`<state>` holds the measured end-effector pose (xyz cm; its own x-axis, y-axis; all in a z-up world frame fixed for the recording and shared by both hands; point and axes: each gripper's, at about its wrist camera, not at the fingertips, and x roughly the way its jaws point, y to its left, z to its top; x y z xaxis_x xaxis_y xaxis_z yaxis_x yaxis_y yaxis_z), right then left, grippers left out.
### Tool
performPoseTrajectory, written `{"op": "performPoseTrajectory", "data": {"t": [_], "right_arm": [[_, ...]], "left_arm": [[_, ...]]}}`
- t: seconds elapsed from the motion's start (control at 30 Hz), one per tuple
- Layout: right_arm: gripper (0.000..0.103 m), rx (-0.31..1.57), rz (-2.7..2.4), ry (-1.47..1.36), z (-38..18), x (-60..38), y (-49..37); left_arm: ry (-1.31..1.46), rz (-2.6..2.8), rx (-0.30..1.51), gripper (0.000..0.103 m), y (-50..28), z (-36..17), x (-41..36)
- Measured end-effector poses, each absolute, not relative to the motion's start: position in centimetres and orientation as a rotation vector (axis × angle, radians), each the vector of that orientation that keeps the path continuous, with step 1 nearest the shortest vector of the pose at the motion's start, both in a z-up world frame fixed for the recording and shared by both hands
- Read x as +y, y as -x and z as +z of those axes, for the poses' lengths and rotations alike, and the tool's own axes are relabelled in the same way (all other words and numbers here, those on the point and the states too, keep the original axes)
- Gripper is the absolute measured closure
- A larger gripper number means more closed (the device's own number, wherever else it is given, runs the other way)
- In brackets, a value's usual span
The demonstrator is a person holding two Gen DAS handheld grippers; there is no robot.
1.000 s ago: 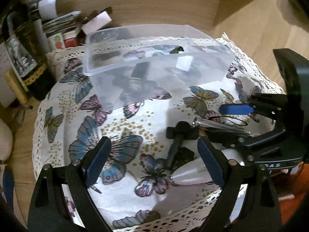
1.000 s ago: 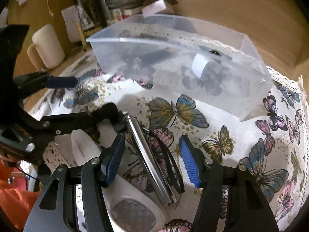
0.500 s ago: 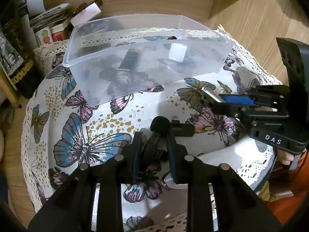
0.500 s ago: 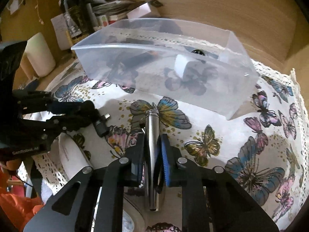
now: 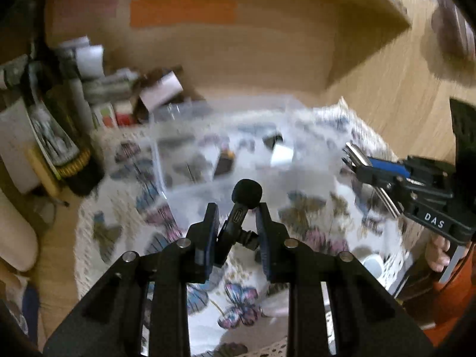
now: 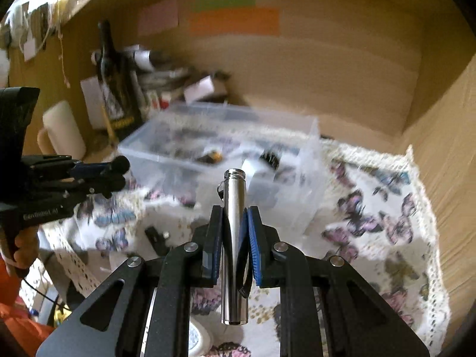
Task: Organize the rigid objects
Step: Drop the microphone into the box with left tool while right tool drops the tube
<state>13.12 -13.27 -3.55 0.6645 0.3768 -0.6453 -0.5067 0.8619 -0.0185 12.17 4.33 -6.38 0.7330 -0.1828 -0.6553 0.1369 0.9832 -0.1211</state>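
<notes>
My left gripper (image 5: 236,218) is shut on a small black microphone with a foam tip (image 5: 245,195) and holds it in the air above the butterfly cloth (image 5: 309,211). My right gripper (image 6: 235,223) is shut on a silver metal tube (image 6: 234,238) and holds it up, pointing toward the clear plastic bin (image 6: 297,184). The bin (image 5: 190,184) stands at the back of the cloth and holds several small items. Each gripper shows in the other's view: the right gripper (image 5: 361,160), the left gripper (image 6: 116,169). Both views are blurred.
A white oval object (image 6: 197,337) and a small black adapter (image 6: 156,235) lie on the cloth near its front edge. Bottles, boxes and papers (image 6: 119,98) crowd the back left. A wooden wall (image 6: 440,148) closes the right side.
Both grippers closed on their objects and have lifted them off the cloth, rising toward the bin. The adapter stayed behind on the cloth.
</notes>
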Motion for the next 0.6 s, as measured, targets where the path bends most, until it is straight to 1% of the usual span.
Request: {"op": "performPoseTrajectory", "data": {"t": [0.13, 0.37, 0.5, 0.6], "right_arm": [[0.088, 0.608, 0.488, 0.184, -1.4, -13.5, -13.5], [0.088, 0.512, 0.465, 0.156, 1.3, -13.7, -14.9], [0.088, 0.491, 0.439, 0.147, 1.9, -13.5, -16.5], [0.088, 0.508, 0.435, 0.135, 1.6, -13.2, -18.2]], "left_arm": [[0.087, -0.142, 0.659, 0.078, -12.3, -4.0, 5.4], [0.099, -0.087, 0.595, 0.078, -13.6, -1.7, 6.3], [0.112, -0.056, 0.587, 0.078, -15.2, -1.2, 6.9], [0.113, -0.037, 0.604, 0.078, -16.8, -1.4, 7.1]]}}
